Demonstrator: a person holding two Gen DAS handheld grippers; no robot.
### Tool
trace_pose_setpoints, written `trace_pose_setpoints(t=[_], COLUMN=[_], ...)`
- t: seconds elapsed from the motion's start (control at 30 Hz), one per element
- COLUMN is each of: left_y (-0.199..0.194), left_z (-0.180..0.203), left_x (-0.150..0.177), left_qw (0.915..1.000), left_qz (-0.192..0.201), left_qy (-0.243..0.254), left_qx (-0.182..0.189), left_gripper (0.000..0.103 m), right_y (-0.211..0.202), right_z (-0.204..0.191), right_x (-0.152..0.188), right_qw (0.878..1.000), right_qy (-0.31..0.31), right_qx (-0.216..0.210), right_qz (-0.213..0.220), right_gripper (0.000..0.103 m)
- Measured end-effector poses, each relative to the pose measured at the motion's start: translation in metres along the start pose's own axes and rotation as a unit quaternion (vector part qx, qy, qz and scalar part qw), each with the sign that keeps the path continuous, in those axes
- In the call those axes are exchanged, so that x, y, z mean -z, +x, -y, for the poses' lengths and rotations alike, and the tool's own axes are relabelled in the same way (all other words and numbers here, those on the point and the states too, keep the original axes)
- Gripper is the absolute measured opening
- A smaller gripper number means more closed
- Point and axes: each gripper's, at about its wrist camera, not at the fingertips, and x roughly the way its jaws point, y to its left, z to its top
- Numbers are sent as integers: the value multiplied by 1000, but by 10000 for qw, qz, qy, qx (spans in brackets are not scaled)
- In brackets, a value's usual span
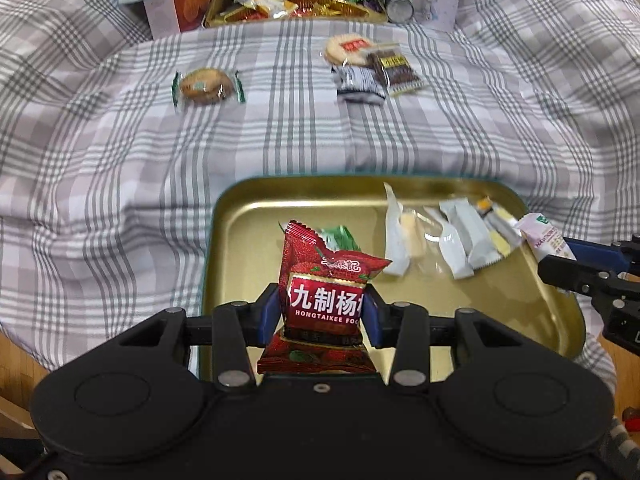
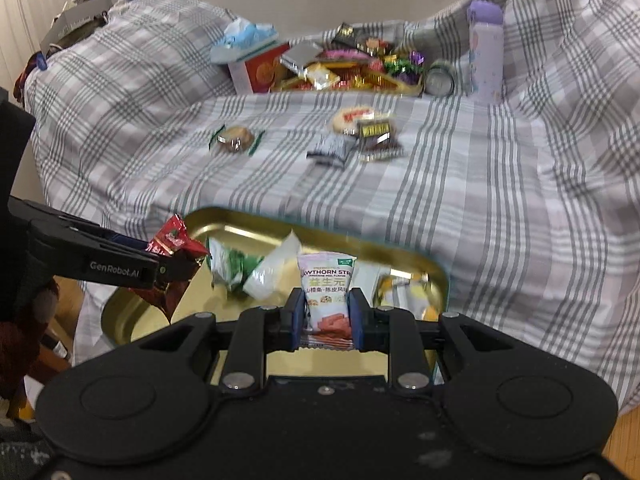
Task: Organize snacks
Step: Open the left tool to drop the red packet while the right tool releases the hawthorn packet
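My left gripper is shut on a red snack packet and holds it upright over the near left part of the gold tin tray. My right gripper is shut on a pale pink hawthorn strip packet above the same tray. The tray holds a green packet and several white and yellow wrappers. The right gripper shows at the right edge of the left wrist view. The left gripper with the red packet shows at the left of the right wrist view.
On the plaid cloth lie a wrapped cookie, a round cracker, and dark packets. At the back stand a second gold tray heaped with sweets, a box, a tape roll and a purple bottle.
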Motion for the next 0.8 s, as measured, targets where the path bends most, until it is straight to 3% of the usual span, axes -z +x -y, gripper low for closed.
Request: trace_pose_setpoints(t=[0.37, 0.53, 0.8], left_y=[2, -3, -5], left_z=[1, 0, 4], left_x=[11, 16, 16], left_qw=[9996, 9994, 9996], left_qz=[-186, -85, 10], left_qy=[122, 142, 224], left_qx=[178, 300, 183], left_gripper=[51, 51, 51], right_y=[13, 16, 18], right_z=[2, 0, -4], right_x=[17, 19, 18], right_qw=[9987, 9984, 9977], right_qy=[134, 59, -44], right_qx=[-60, -47, -145], right_qz=[-484, -567, -663], right_gripper=[25, 26, 27])
